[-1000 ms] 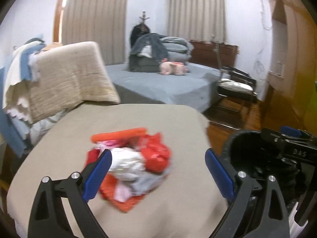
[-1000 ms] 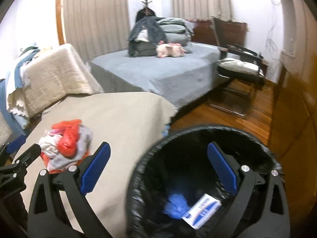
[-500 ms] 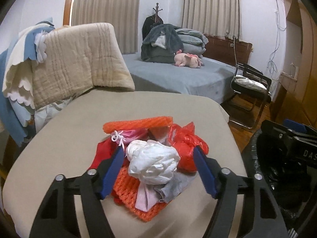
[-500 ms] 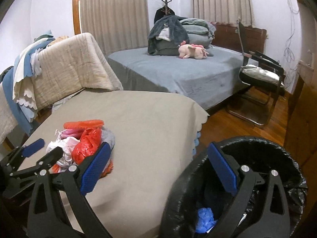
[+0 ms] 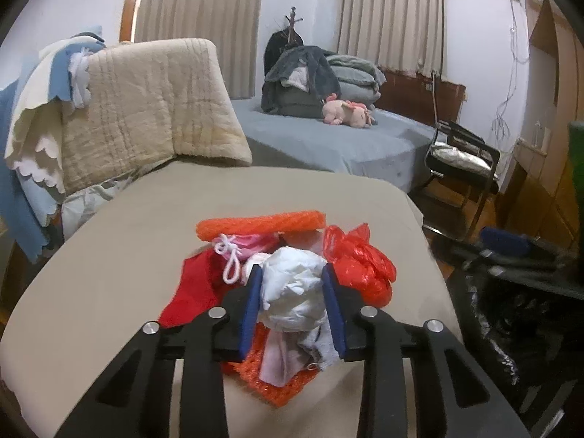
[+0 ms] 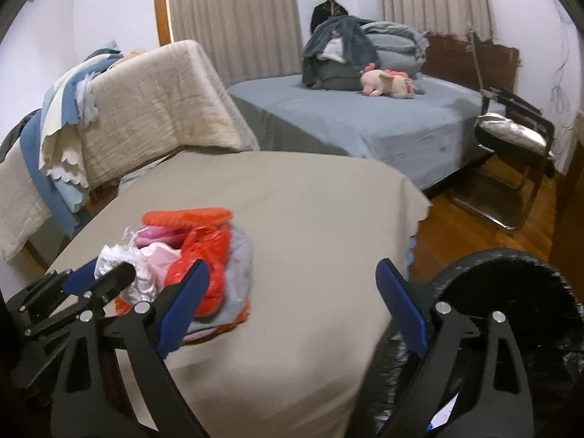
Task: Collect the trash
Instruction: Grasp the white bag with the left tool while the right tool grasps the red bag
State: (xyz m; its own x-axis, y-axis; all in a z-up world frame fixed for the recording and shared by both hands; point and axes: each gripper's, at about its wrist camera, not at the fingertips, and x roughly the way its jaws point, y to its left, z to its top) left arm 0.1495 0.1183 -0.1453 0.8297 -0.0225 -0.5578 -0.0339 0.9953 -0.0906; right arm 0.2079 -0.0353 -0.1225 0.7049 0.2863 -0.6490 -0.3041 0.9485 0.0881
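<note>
A pile of trash lies on the beige table: a crumpled white wad, a red plastic bag, an orange foam net roll, a pink pouch with a white cord and an orange mesh piece. My left gripper is shut on the white wad, its blue pads against both sides. In the right wrist view the pile sits at the left with the left gripper on it. My right gripper is open and empty over the table's right edge, beside the black-lined trash bin.
A chair draped with a beige quilt and blue cloths stands behind the table. A grey bed with folded bedding and a pink plush toy lies beyond. A black chair stands on the wooden floor at right.
My left gripper moved forward onto the pile and closed on the white wad. My right gripper swung left, away from above the bin toward the table edge.
</note>
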